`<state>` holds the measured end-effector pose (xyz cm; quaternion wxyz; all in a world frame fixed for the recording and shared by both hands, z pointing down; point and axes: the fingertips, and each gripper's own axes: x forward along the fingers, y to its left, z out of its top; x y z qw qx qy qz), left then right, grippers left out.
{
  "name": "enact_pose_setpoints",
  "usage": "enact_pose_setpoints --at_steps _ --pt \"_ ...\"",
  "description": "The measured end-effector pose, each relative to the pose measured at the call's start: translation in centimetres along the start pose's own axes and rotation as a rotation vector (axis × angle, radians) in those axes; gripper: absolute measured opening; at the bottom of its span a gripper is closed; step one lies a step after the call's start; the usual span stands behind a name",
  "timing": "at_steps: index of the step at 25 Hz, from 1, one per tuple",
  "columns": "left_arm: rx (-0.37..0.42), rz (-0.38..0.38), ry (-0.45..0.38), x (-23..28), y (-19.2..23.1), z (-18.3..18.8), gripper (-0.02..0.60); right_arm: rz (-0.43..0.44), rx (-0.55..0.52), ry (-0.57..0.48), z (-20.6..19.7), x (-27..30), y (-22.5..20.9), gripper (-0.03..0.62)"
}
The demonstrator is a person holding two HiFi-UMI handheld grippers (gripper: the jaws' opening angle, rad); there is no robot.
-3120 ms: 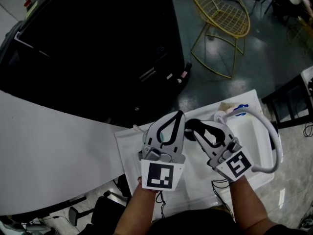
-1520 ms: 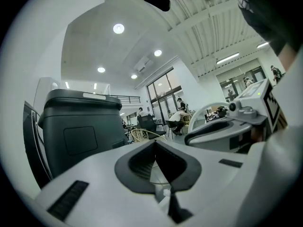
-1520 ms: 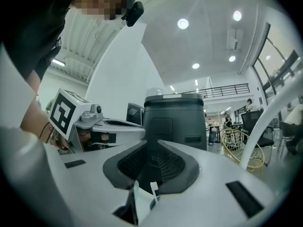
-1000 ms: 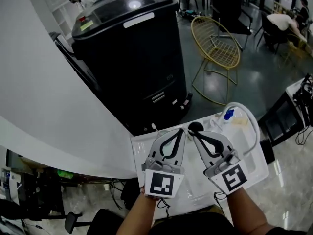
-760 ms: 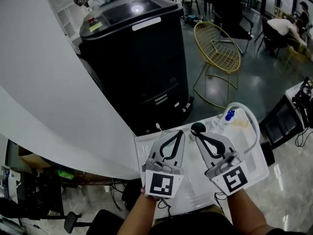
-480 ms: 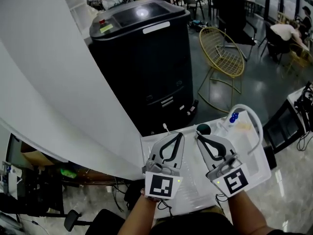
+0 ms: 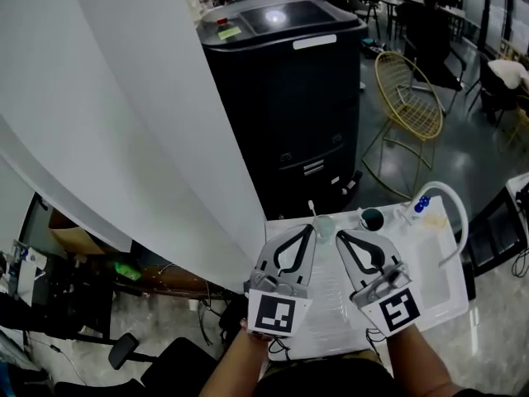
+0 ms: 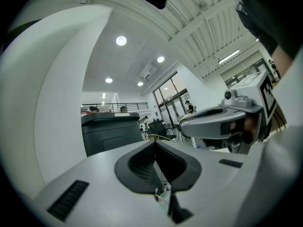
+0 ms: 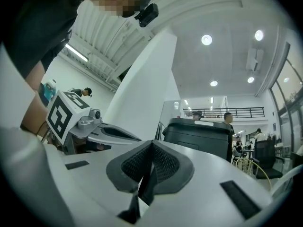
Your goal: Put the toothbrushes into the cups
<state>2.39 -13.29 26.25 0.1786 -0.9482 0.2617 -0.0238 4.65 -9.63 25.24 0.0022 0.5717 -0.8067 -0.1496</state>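
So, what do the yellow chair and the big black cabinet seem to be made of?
The yellow chair looks like thin metal wire, coated gold: open mesh shell, slim rod legs. The black cabinet seems painted metal or hard plastic, I cannot tell which; smooth and semi-glossy, as its top reflects a light.

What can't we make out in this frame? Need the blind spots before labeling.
- Toothbrushes: head view, too small. Only a thin white stick shows by the pale cup; in it or beside it, unclear.
- Cup contents: head view, too small, crowded by the left hand-held gripper tip.
- White table: both gripper views, almost all hidden behind each gripper's own body.
- Blue item: head view, too small to identify.
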Motion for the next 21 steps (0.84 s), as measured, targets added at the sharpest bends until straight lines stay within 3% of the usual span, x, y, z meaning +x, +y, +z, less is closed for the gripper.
enact_pose_setpoints --at_steps 21 --pt "-0.011 0.004 0.001 -1.4 0.1 -0.3 0.008 0.015 0.000 0.017 -0.5 -0.1 1.3 0.031"
